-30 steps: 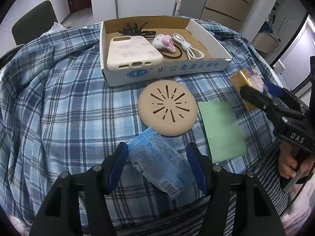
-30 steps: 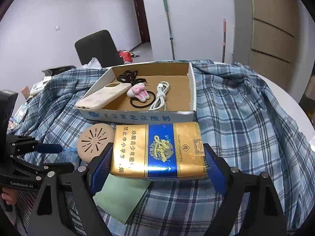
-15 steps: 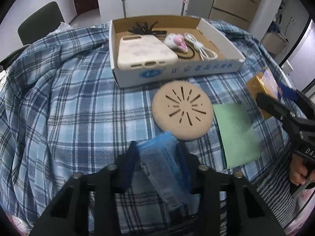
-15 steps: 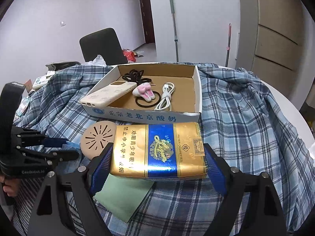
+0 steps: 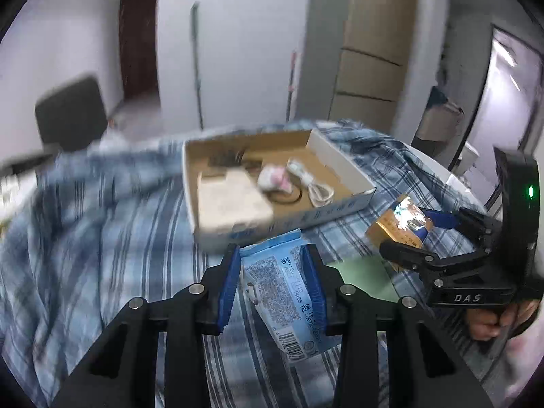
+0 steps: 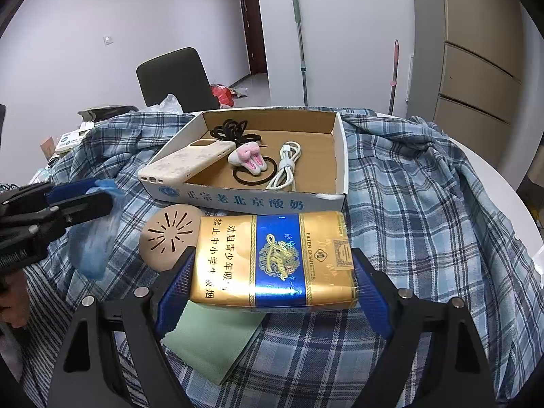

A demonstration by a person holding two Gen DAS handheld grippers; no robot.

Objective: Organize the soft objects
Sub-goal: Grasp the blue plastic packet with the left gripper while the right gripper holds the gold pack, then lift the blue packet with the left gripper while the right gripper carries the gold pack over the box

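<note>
My left gripper (image 5: 271, 255) is shut on a blue tissue packet (image 5: 282, 292), which hangs off the table between the blue pads. The right wrist view has the same gripper (image 6: 102, 193) at the left, the packet (image 6: 93, 248) drooping below it. My right gripper (image 6: 272, 261) is shut on a gold and blue cigarette pack (image 6: 238, 258), held above the plaid cloth just in front of the cardboard box (image 6: 244, 200). The box holds a beige phone case (image 6: 190, 163), a bunny hair tie (image 6: 250, 159), a white cable (image 6: 285, 166) and black hair ties (image 6: 231, 129).
A round tan slotted pad (image 6: 166, 234) and a green sheet (image 6: 217, 343) lie on the plaid cloth (image 6: 425, 204) before the box. Behind the table stand a dark chair (image 6: 176, 78) and two mop handles (image 6: 301, 44). Small clutter (image 6: 71, 136) sits at the far left.
The left gripper closed on the tissue packet, lifted it off the cloth and tilted upward, so more of the room shows. The right gripper and its pack stayed put.
</note>
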